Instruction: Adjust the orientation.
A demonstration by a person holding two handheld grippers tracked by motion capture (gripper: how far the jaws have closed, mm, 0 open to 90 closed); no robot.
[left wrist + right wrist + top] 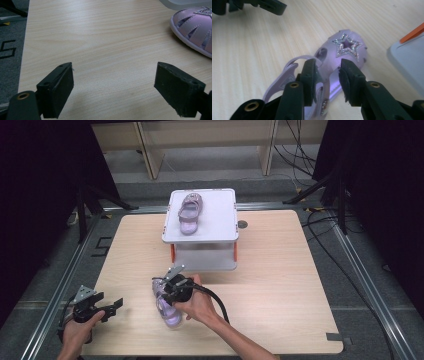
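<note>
Wooden table [280, 270], black drapes around. Purple star sandal [342, 57] is lying near the front edge, its mate [189, 212] already placed on the white two-tier rack [225, 220] farther back. Right gripper [327, 75] is set narrowly over the sandal's side wall, grip unconfirmed; thin wall could slip out on lifting. Left gripper [113, 85] is held wide open, empty, at left.

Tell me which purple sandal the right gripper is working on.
The sandal on the table, under the right gripper, its jaws straddling the side; the other sandal sits on the white stand.
</note>
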